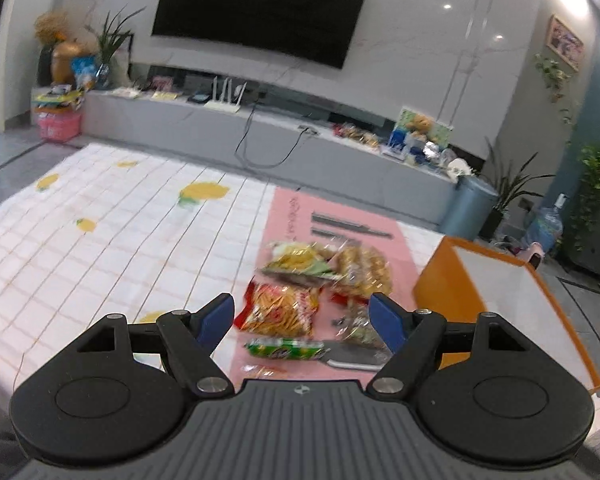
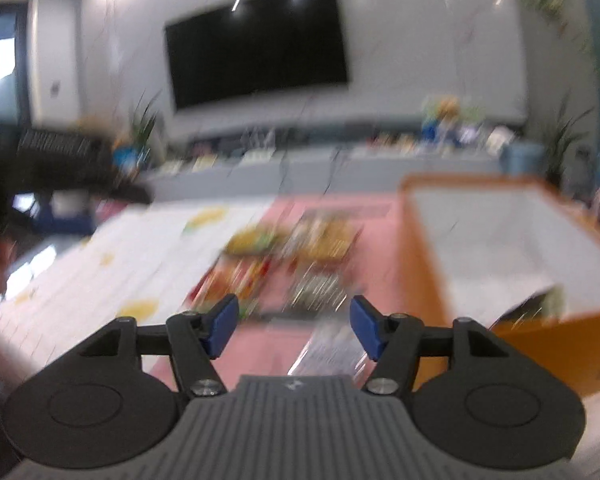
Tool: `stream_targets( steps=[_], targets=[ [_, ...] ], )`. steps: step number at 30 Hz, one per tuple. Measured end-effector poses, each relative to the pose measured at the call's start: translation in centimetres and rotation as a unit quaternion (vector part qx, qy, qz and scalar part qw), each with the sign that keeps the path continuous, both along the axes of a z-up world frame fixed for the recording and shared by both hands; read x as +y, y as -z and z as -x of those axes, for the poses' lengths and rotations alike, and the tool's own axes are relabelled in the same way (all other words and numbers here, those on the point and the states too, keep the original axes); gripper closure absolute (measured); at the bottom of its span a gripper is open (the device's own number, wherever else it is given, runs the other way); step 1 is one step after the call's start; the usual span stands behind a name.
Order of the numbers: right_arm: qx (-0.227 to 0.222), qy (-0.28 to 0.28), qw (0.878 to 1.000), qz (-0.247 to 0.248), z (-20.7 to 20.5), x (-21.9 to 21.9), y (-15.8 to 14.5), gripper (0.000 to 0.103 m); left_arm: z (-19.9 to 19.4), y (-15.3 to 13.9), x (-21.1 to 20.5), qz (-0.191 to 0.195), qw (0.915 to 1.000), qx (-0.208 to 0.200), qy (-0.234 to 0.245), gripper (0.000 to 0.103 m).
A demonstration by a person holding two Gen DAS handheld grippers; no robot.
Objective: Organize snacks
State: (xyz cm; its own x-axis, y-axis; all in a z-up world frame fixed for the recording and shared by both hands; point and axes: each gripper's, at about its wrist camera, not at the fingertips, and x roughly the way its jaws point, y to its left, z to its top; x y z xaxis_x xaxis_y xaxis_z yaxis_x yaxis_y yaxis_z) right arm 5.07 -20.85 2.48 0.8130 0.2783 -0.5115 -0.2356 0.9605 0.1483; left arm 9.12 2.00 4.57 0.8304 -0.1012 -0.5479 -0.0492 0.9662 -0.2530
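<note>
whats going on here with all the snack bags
A person holds a two-finger gripper in each hand over a table. The left gripper and right gripper are both open and hold nothing. A cluster of crinkly snack bags lies on a pink mat: a red bag of orange sticks, a green wrapped bar and a clear bag of golden snacks. Beside them to the right stands an orange box with a white inside. Sorting seems barely begun.

1. The cloth (image 1: 112, 216) is white with a thin orange grid and yellow lemons.
2. The mat (image 1: 364, 236) is pink.
3. The box (image 1: 444, 284) is orange outside, white inside.
4. One packet (image 1: 278, 310) is red and yellow, another (image 1: 286, 349) green.
5. The fingers (image 1: 216, 320) have blue pads on black arms.
6. The TV (image 1: 260, 4) is black.
</note>
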Motion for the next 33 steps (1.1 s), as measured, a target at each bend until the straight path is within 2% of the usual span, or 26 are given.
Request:
stream_targets(
  steps=[3,5,7,13,16,18,22,33],
  targets=[
    [0.029,0.025,0.999,0.03,-0.4,1.3,1.9,0.022,-0.1,1.5,0.6,0.006,0.9999,0.013,-0.007,0.013],
    [0.052,0.047,0.997,0.034,-1.0,1.3,3.1,0.009,-0.3,2.6,0.7,0.001,0.9997,0.025,-0.005,0.013],
    [0.066,0.074,0.994,0.035,-1.2,1.3,4.1,0.004,-0.4,3.3,0.7,-0.009,0.9993,0.036,-0.002,0.013],
    [0.086,0.139,0.985,0.061,-2.8,1.7,6.4,0.003,0.3,3.7,1.2,-0.023,0.9993,0.029,0.0,0.013],
    [0.112,0.157,0.98,0.043,-3.9,1.3,7.6,0.003,0.4,3.5,1.6,-0.023,0.9993,0.028,0.001,0.013],
    [0.113,0.16,0.98,0.039,-4.4,1.4,8.1,0.003,0.4,3.4,2.0,-0.017,0.9995,0.027,-0.004,0.013],
    [0.1,0.142,0.981,0.081,-5.3,2.7,8.8,0.003,0.1,3.4,2.8,0.001,0.9994,0.033,-0.011,0.013],
    [0.082,0.136,0.984,0.077,-6.2,3.3,8.9,0.003,-0.4,4.2,3.6,0.011,0.9982,0.053,-0.023,0.013]
  ],
)
